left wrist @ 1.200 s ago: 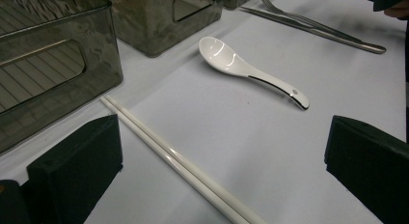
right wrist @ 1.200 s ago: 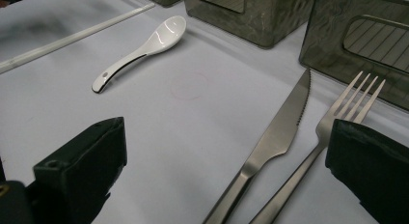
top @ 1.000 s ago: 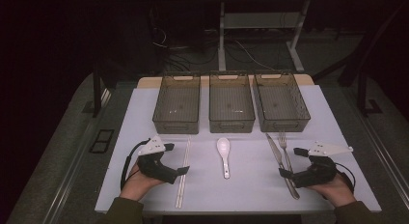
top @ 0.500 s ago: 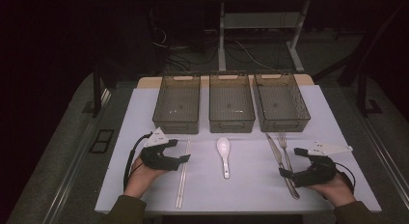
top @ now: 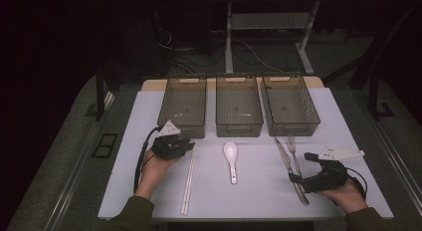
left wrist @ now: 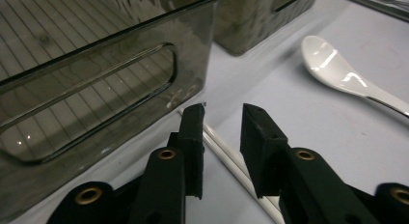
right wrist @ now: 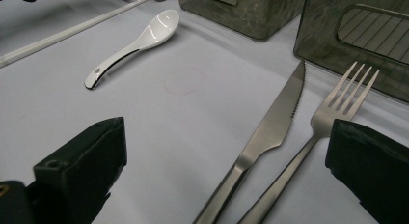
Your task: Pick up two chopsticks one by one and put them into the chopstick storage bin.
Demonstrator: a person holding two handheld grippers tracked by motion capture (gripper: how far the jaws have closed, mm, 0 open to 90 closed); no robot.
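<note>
Your white-covered desk (top: 149, 191) has everything laid out in a row, near edge to far. At five o'clock your right tool (top: 298, 167), jaws spread wide, rests by the knife (top: 288, 166) and fork (top: 294, 156). At nine o'clock your left tool (top: 190, 146), jaws partly apart, straddles the chopsticks' (top: 188, 178) far tips, likely to grasp them for the left bin (top: 185, 104) just beyond.

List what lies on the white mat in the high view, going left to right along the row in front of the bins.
left gripper → chopsticks → white spoon → knife → fork → right gripper
</note>
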